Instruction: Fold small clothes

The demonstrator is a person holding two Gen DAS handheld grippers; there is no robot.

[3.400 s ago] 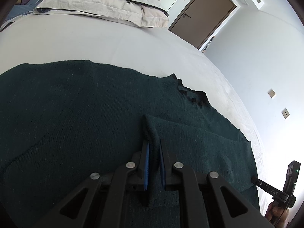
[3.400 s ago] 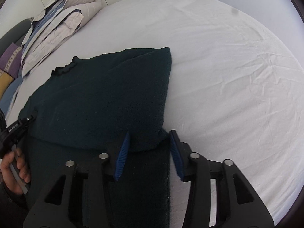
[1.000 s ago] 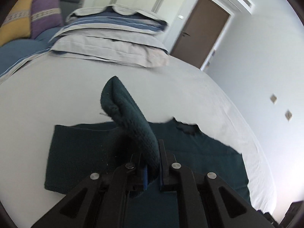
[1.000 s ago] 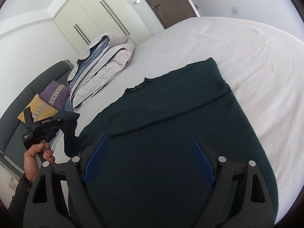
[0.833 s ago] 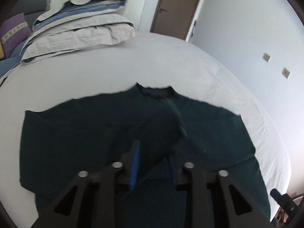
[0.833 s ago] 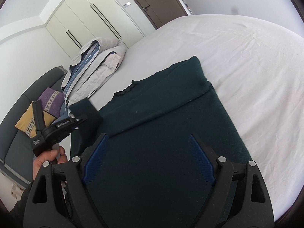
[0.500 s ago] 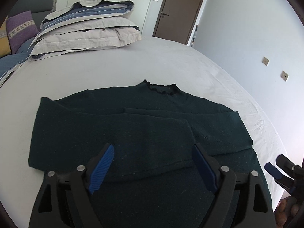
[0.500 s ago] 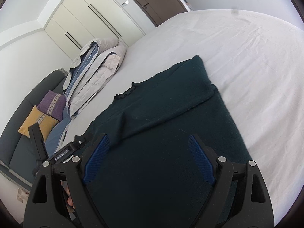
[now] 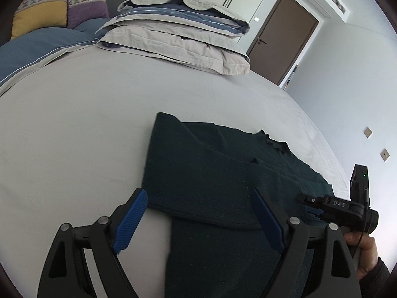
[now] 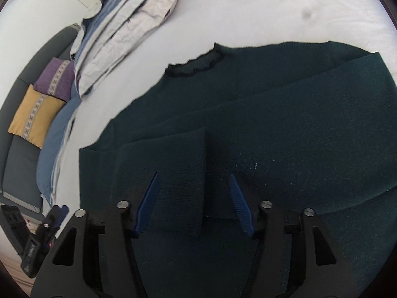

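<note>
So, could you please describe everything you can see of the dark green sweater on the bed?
The dark green sweater looks like a soft knit with a darker frilled collar. It lies flat on the white bed sheet, both sleeves folded across the body, one cuff end uppermost. The left claw and right claw are open above it; neither grips it.

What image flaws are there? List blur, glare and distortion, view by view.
Left wrist view: fisheye bulges the bed; window glare whitens the right edge; the sweater has a smeared left edge. Right wrist view: stronger motion blur along the sweater's outline and the pillows; a dark smudge sits on the sheet or lens, unclear which.
</note>
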